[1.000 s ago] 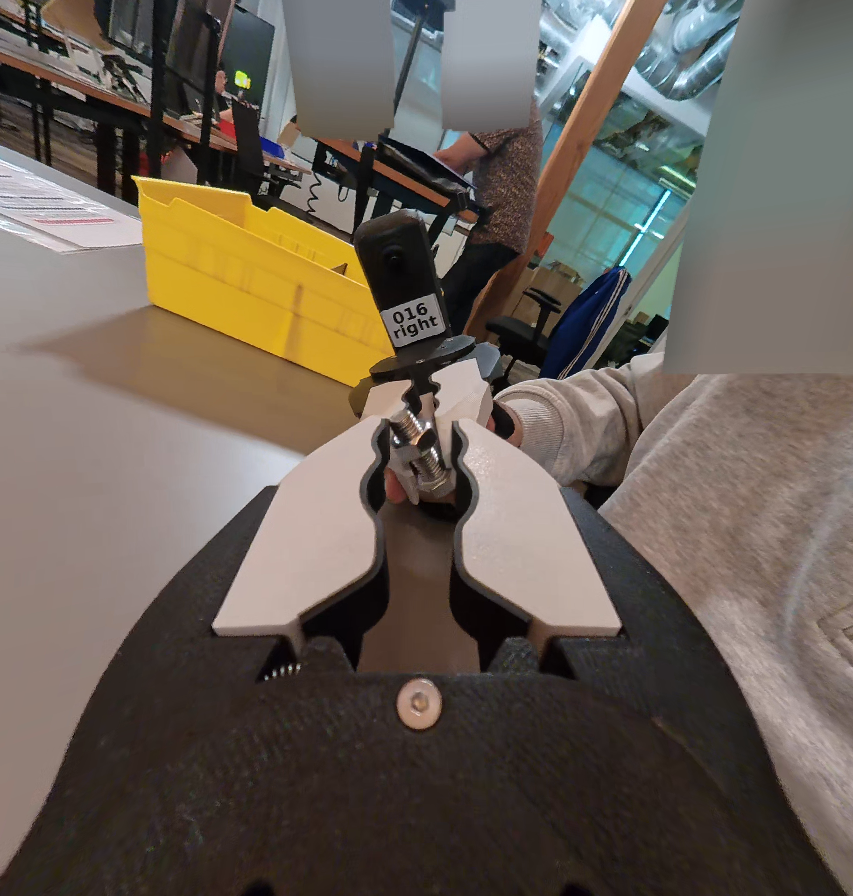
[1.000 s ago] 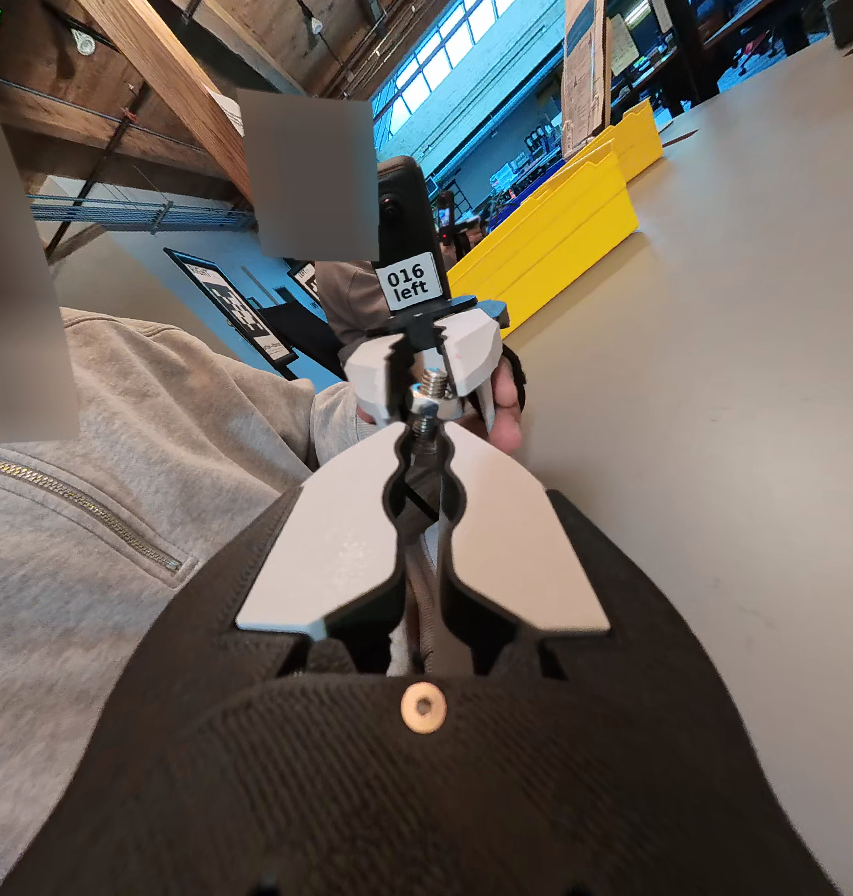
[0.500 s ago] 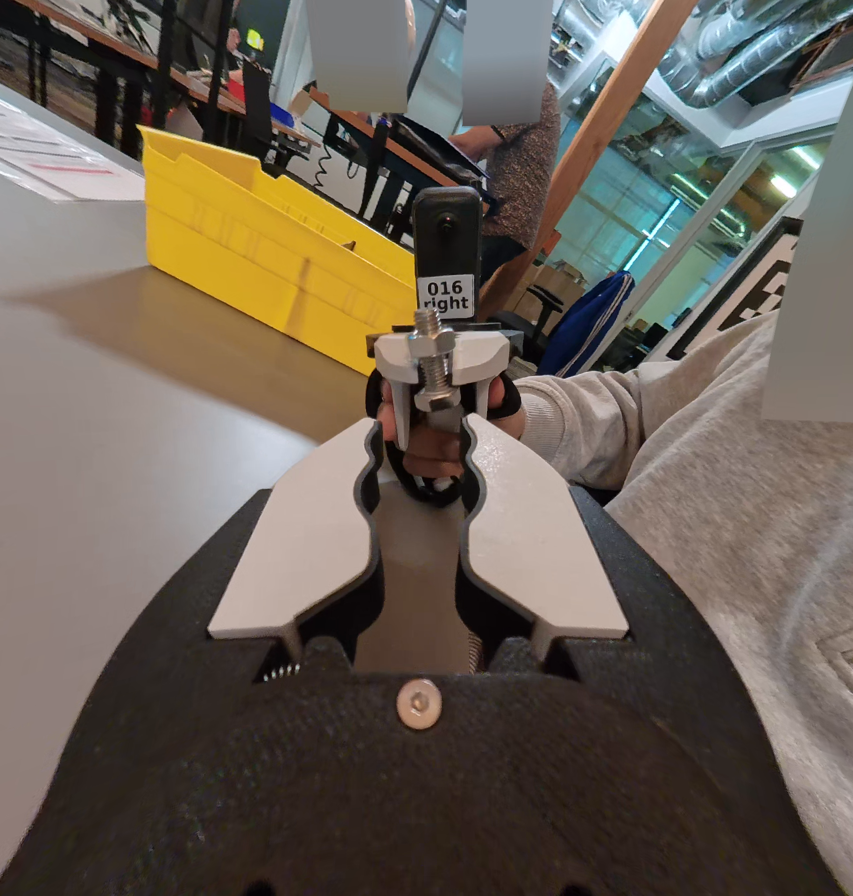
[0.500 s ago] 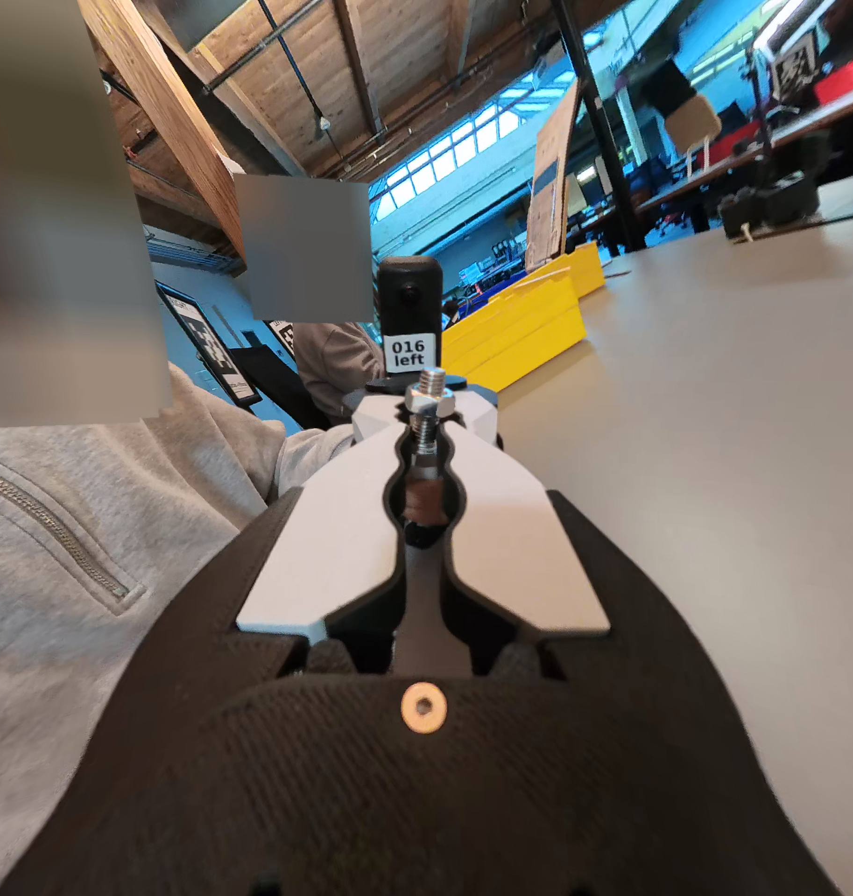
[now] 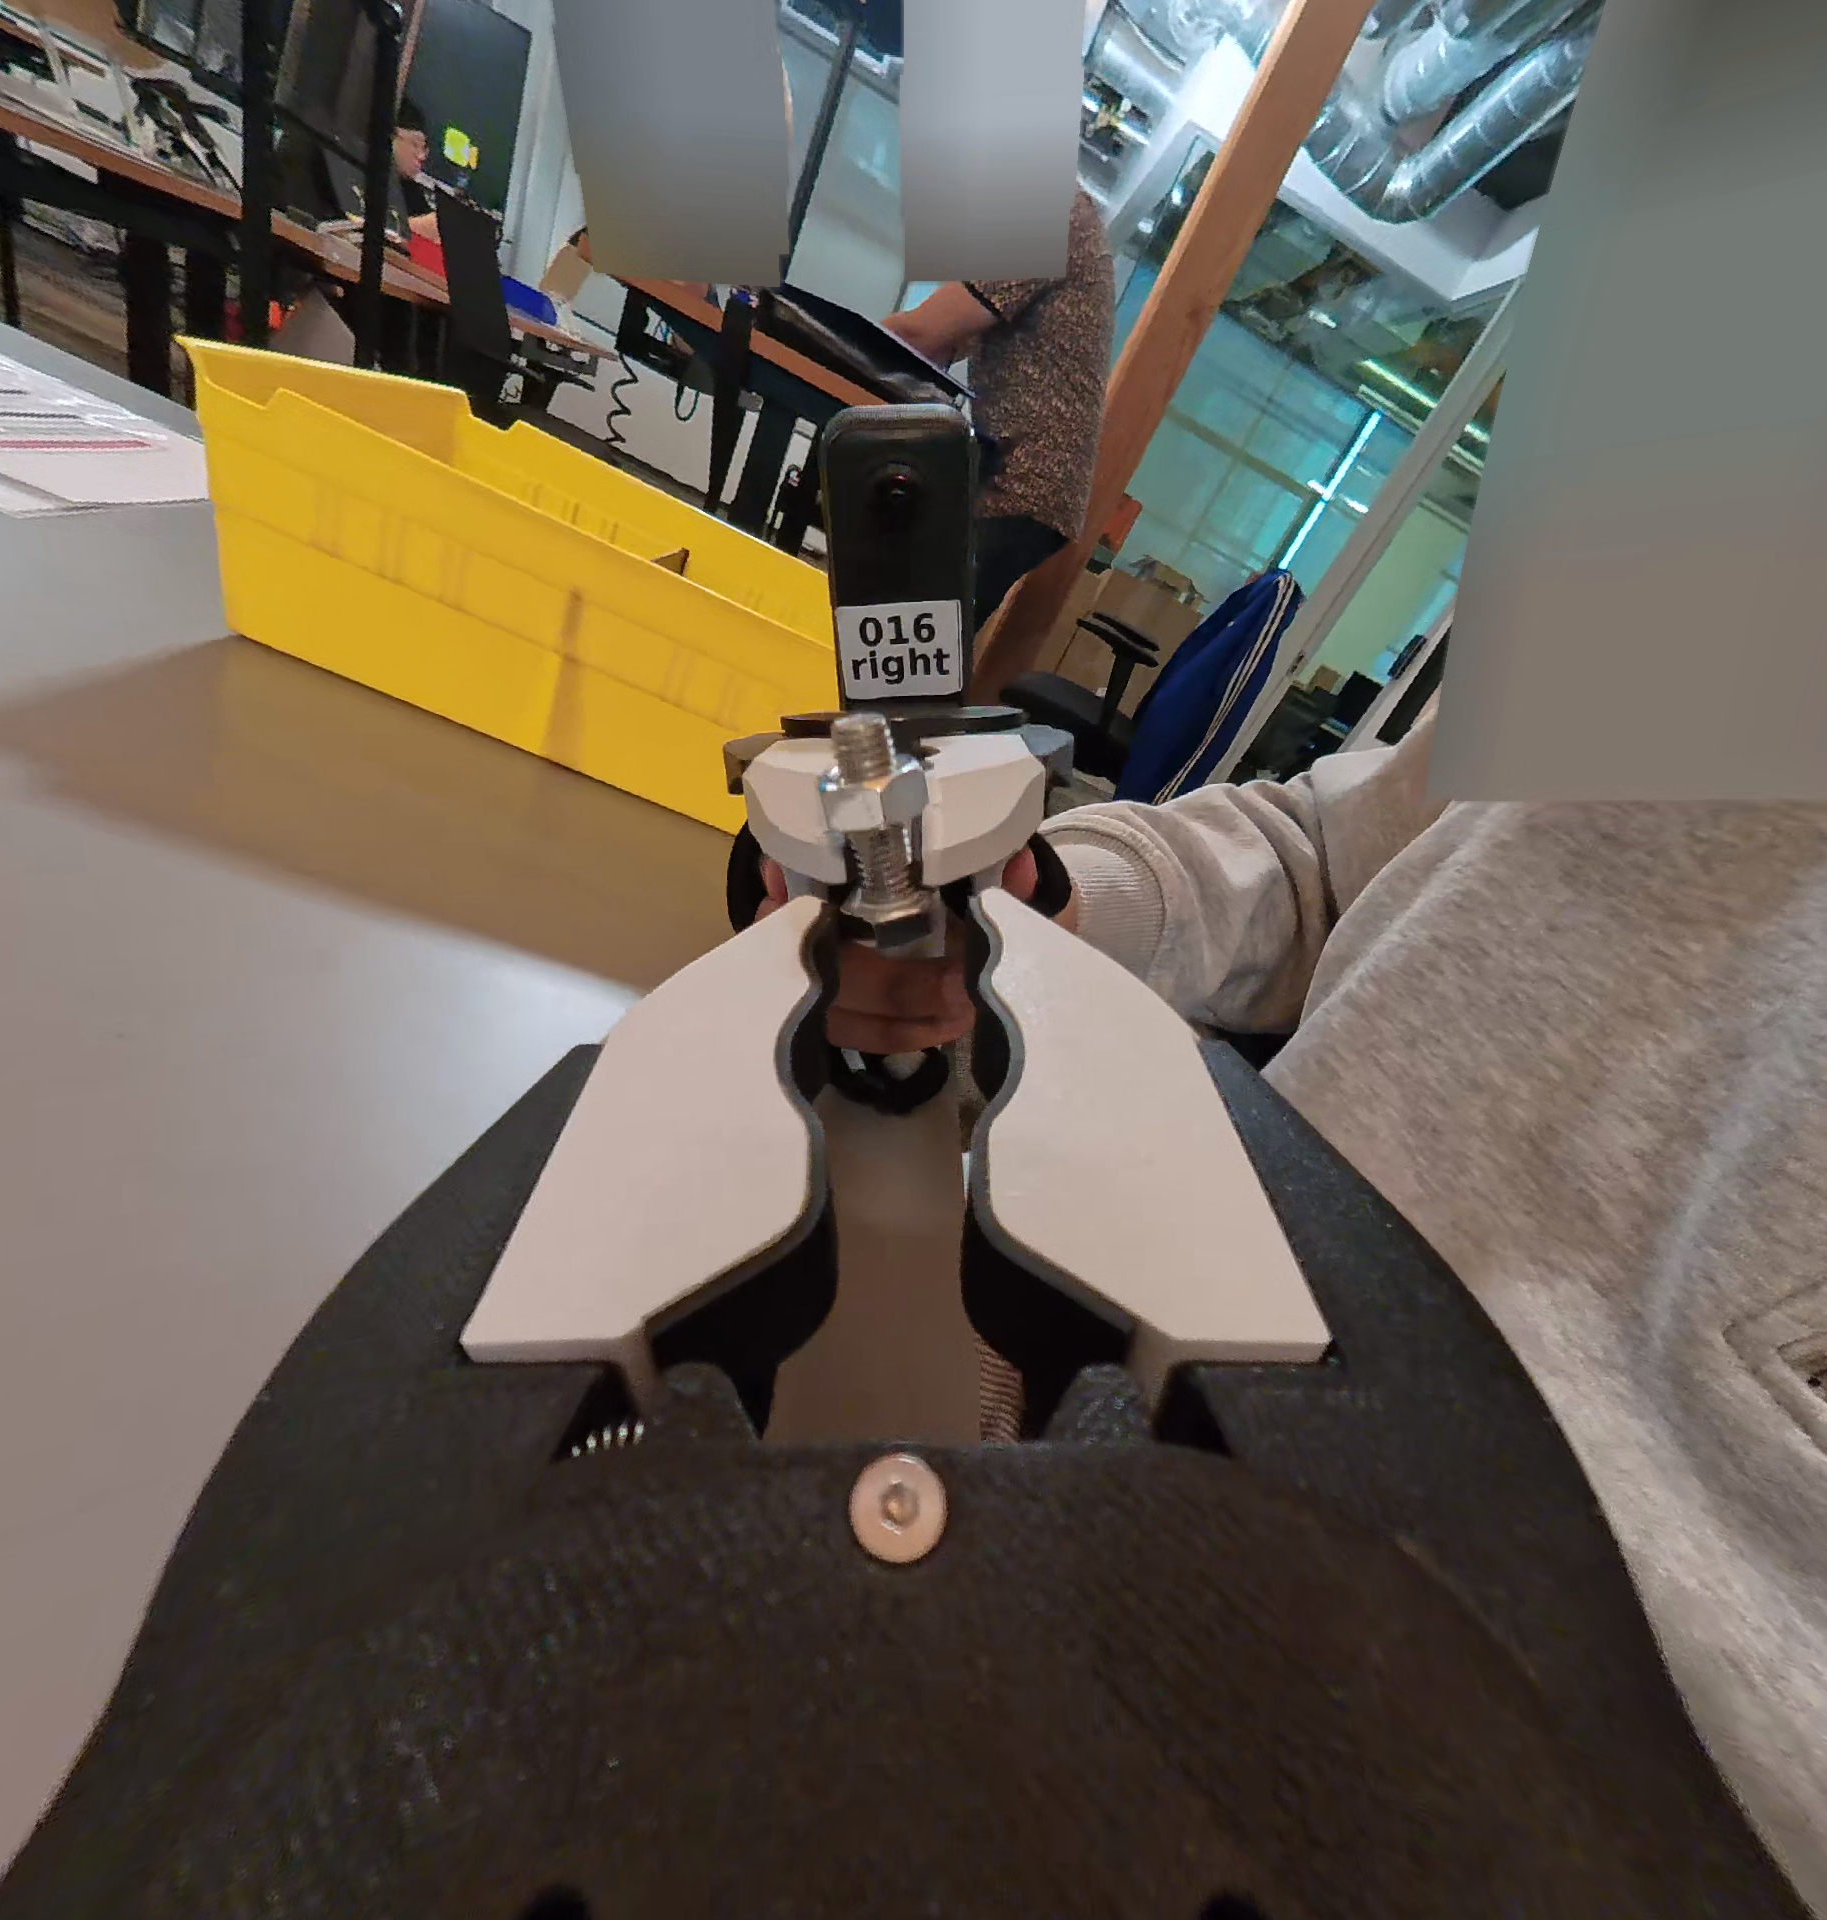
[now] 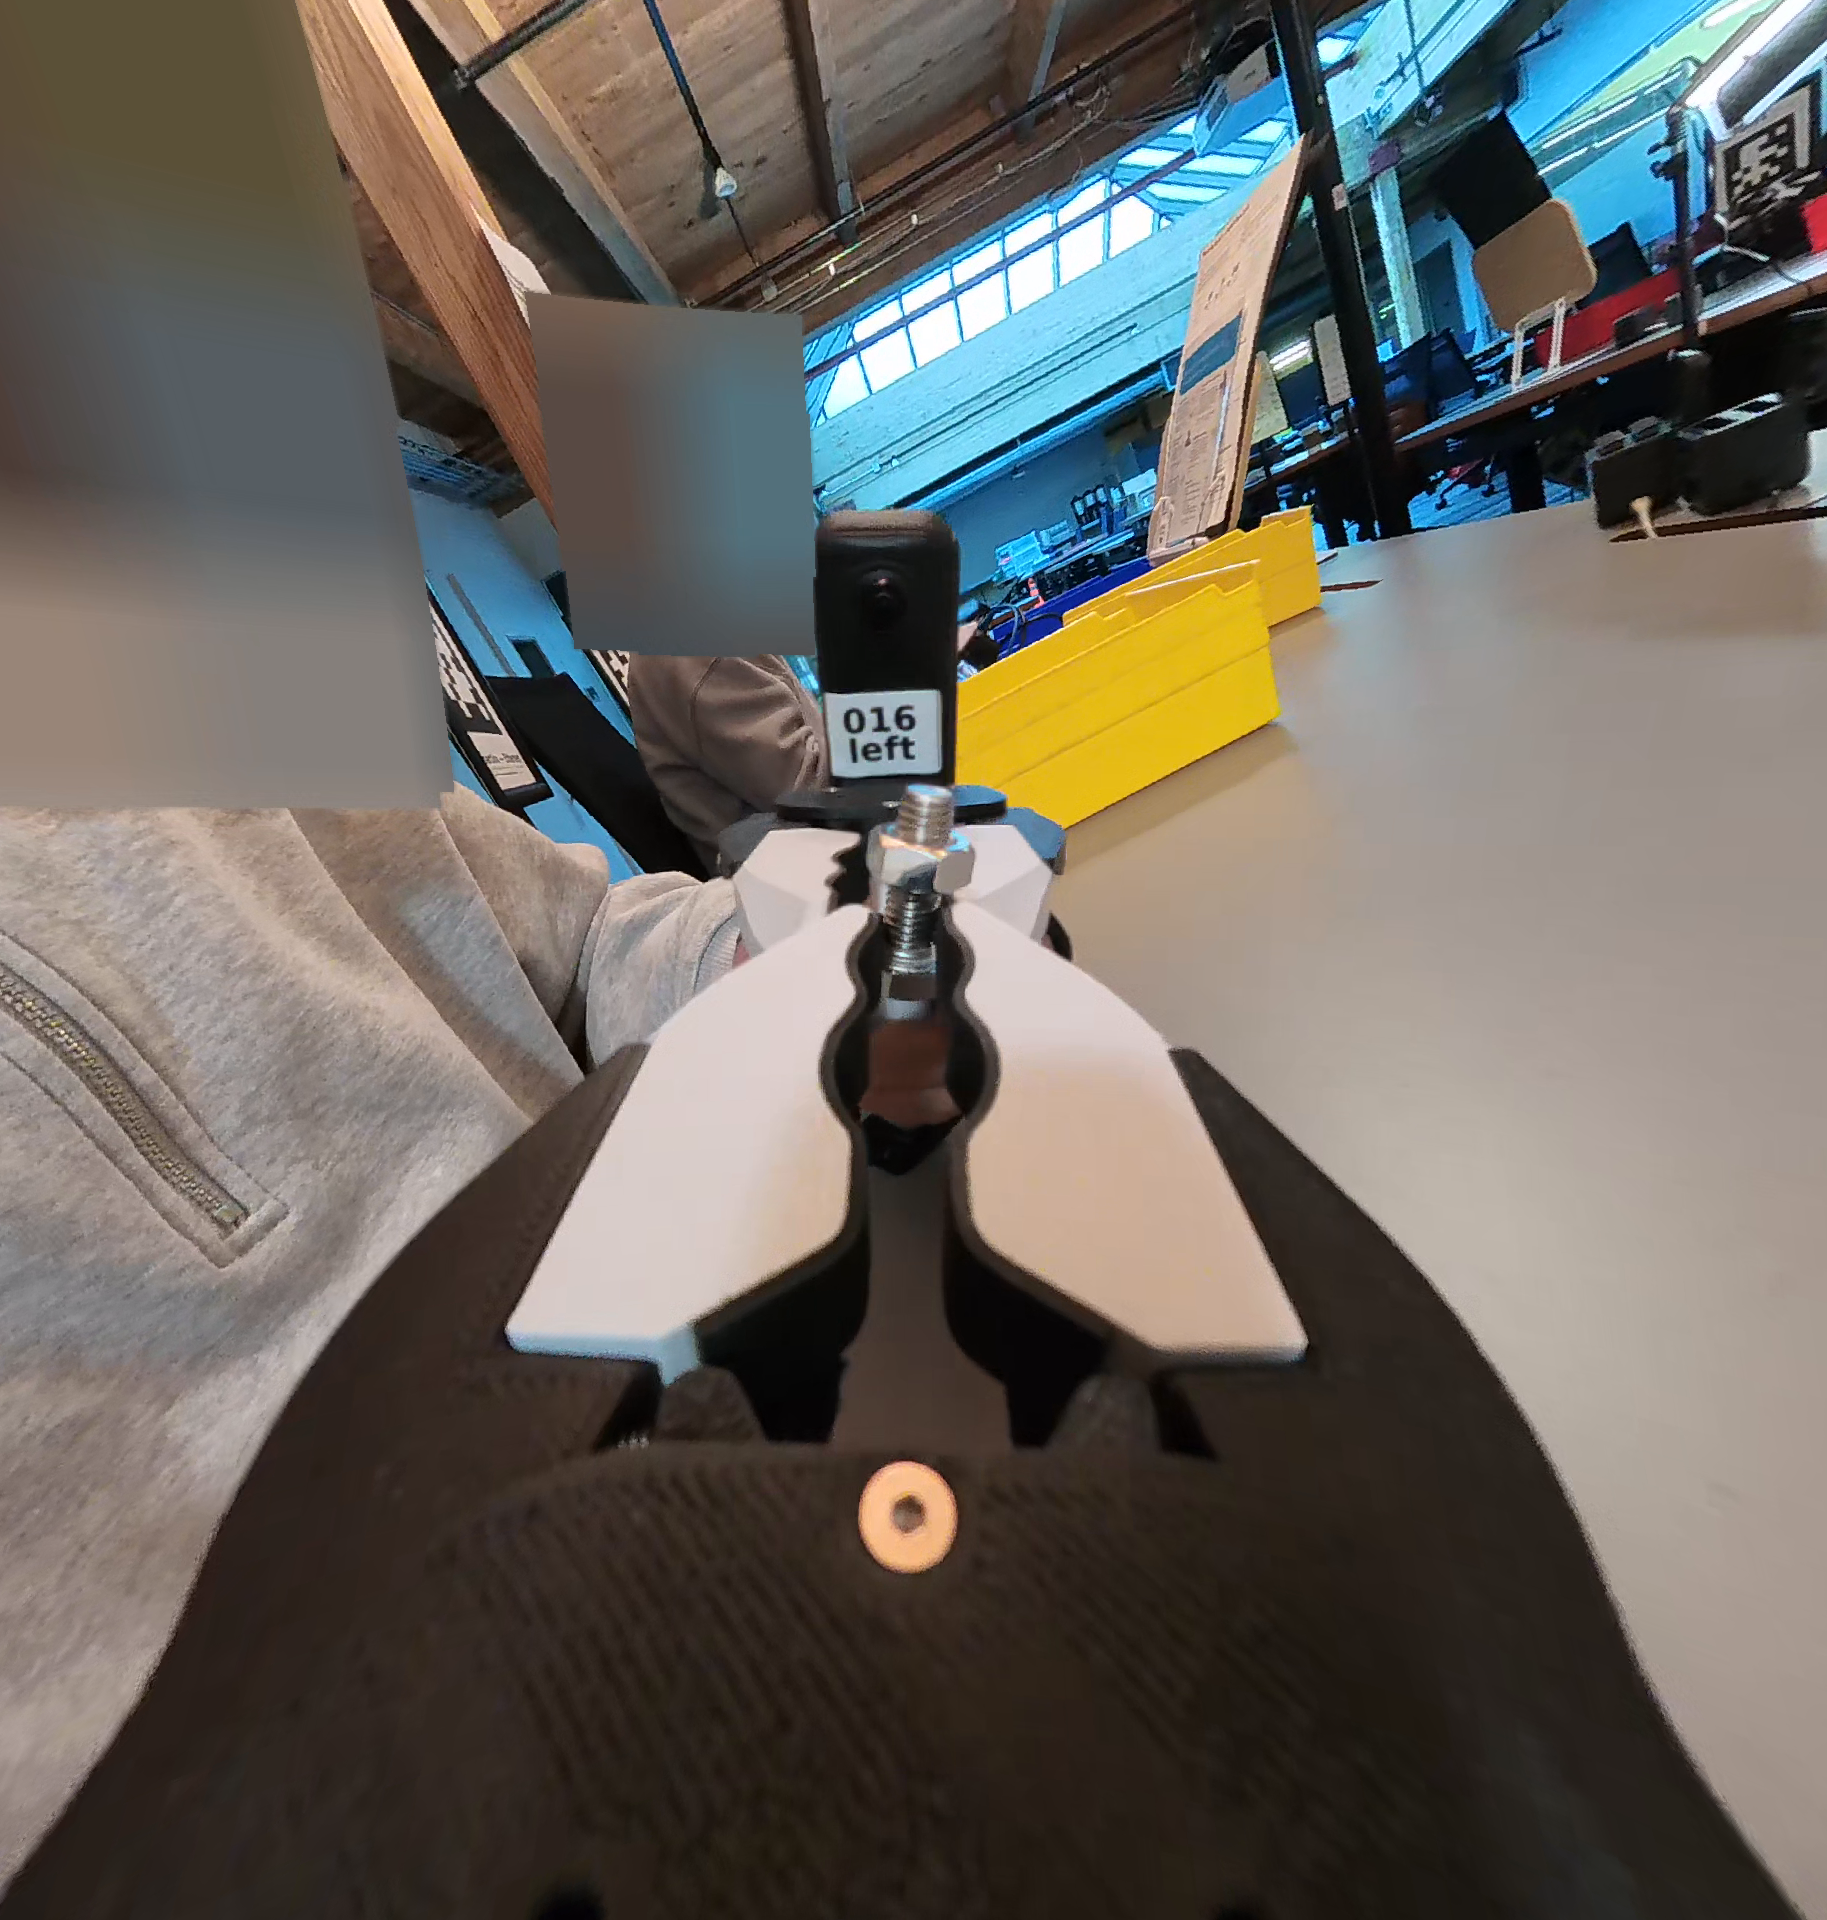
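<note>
A steel bolt (image 5: 881, 868) stands upright between my two grippers, which face each other above the grey table (image 5: 213, 1039). A hex nut (image 5: 873, 802) sits near its top. My left gripper (image 5: 896, 914) is closed on the bolt's lower hex end. My right gripper (image 5: 883, 831) faces it from behind the bolt. In the right wrist view my right gripper (image 6: 914, 920) is shut on the threaded shaft of the bolt (image 6: 909, 925), just under the nut (image 6: 924, 857). The left gripper (image 6: 888, 883) shows right behind it.
A yellow bin (image 5: 452, 582) stands on the table beyond the grippers and also shows in the right wrist view (image 6: 1117, 707). A printed sheet (image 5: 47, 447) lies at the far left. A person in a grey sweatshirt (image 5: 1511, 1039) holds both grippers. A black box (image 6: 1719, 457) sits at the far table edge. Left and right tips are no more than a few centimetres apart.
One second ago both grippers held the bolt, tilted. The left gripper then opened and drew back while the right gripper turned the bolt upright. Now the left has moved in and closed on it again.
</note>
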`<state>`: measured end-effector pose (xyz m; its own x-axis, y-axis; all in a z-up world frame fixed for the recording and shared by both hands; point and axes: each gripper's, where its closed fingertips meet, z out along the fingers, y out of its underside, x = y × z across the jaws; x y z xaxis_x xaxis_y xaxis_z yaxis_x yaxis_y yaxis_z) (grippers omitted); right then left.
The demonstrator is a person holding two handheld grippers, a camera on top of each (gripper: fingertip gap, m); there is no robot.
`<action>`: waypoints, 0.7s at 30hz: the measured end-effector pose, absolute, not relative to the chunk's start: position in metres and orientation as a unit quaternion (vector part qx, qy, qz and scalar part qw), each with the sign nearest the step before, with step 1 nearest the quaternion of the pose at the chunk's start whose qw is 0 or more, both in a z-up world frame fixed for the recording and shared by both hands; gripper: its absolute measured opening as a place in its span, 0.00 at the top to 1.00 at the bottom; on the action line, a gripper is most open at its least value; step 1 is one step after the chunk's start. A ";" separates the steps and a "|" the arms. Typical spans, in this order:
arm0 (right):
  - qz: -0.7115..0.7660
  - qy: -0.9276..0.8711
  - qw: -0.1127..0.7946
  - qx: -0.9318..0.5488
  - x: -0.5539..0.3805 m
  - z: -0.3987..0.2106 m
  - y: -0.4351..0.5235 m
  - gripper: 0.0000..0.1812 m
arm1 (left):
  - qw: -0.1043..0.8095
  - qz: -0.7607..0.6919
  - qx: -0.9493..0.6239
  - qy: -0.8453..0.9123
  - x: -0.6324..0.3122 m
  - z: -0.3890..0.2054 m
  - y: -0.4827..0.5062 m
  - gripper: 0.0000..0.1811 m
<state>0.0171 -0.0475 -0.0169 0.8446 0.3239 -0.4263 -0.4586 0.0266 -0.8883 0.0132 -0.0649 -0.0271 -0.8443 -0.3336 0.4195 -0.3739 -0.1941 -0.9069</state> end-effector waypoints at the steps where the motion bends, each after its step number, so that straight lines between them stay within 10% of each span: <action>1: 0.271 0.047 0.713 -0.645 0.015 -0.017 -0.047 0.95 | 0.016 0.722 0.279 -0.633 0.013 -0.027 -0.065 0.88; 21: 0.196 0.073 0.721 -0.660 0.036 -0.009 -0.057 0.84 | -0.043 0.690 0.295 -0.660 0.024 -0.038 -0.058 0.90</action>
